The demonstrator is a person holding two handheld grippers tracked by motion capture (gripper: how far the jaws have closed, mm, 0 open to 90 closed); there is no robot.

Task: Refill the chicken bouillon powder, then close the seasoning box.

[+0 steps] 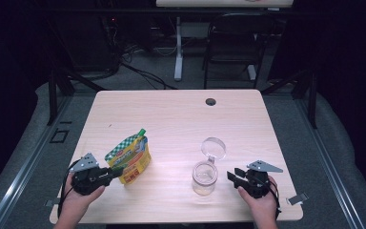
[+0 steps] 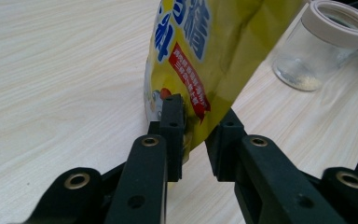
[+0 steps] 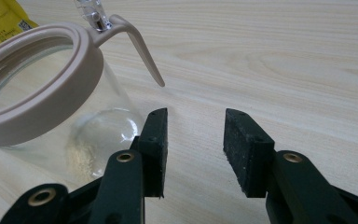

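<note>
My left tongs [image 1: 116, 173] sit at the bottom corner of the yellow pouch [image 1: 129, 159], which stands on the surface [image 1: 171, 114] left of the glass jar [image 1: 205, 177]. In the left gripper view the pouch's lower edge lies between the jaws; one pad touches it, the other stands a little off, so I have no firm grip. My right tongs [image 3: 193, 149] gape with nothing between them, just beside the jar, whose hinged lid [image 1: 213, 148] is flipped back.

A lab: black curtains [image 1: 9, 57], floor cables [image 1: 143, 71].
</note>
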